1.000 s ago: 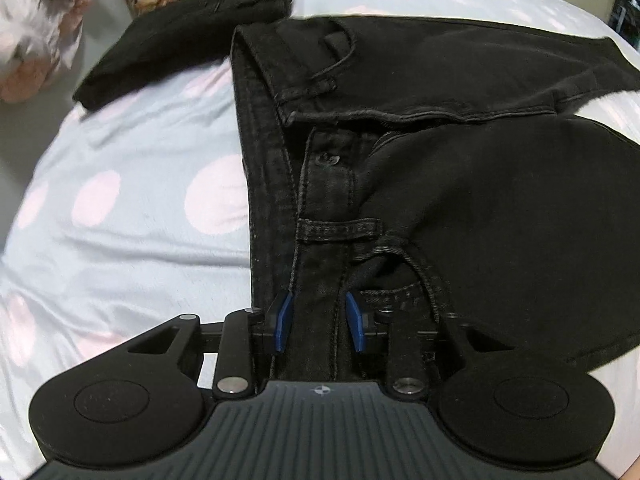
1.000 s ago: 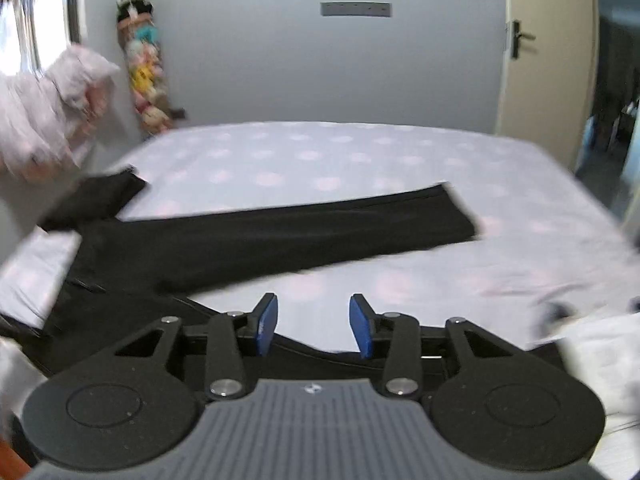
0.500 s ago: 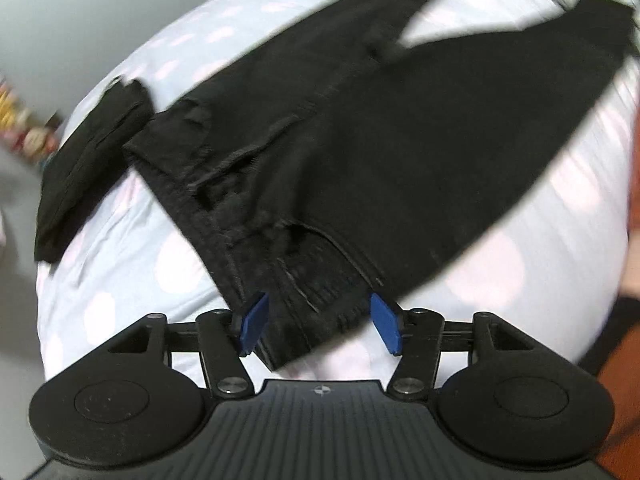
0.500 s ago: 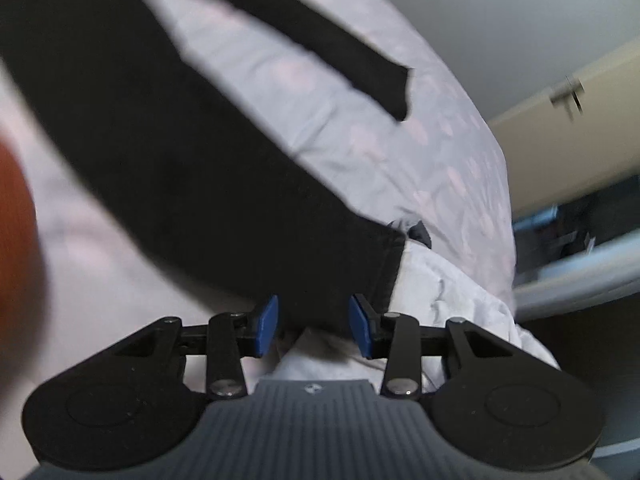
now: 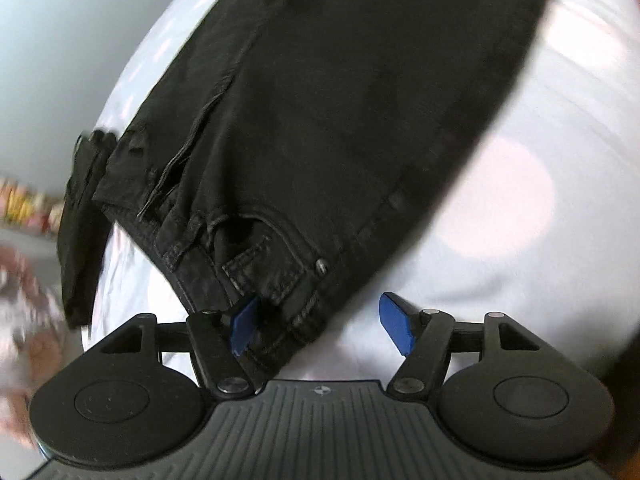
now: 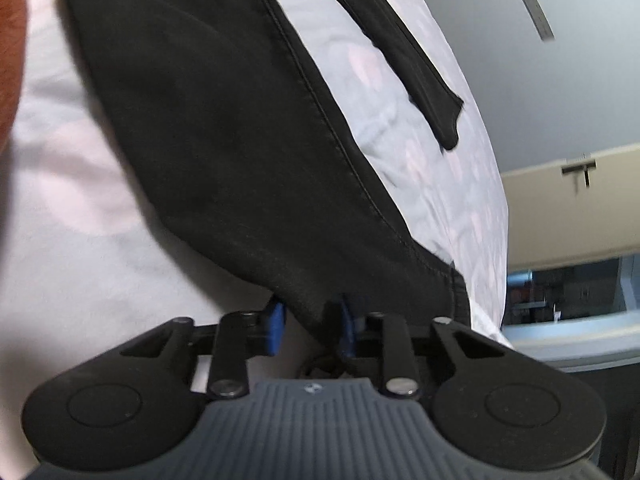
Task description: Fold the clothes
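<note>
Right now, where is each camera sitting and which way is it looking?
Left wrist: sits on the left gripper, looking forward along its blue fingers at the waistband end of the black jeans on the spotted bedsheet; fingers spread wide.
Right wrist: sits on the right gripper, looking along its fingers at a jeans leg's hem end, with a door beyond; the leg's edge lies between the fingers.
Shared: the same jeans and bedsheet, seen from opposite ends.
</note>
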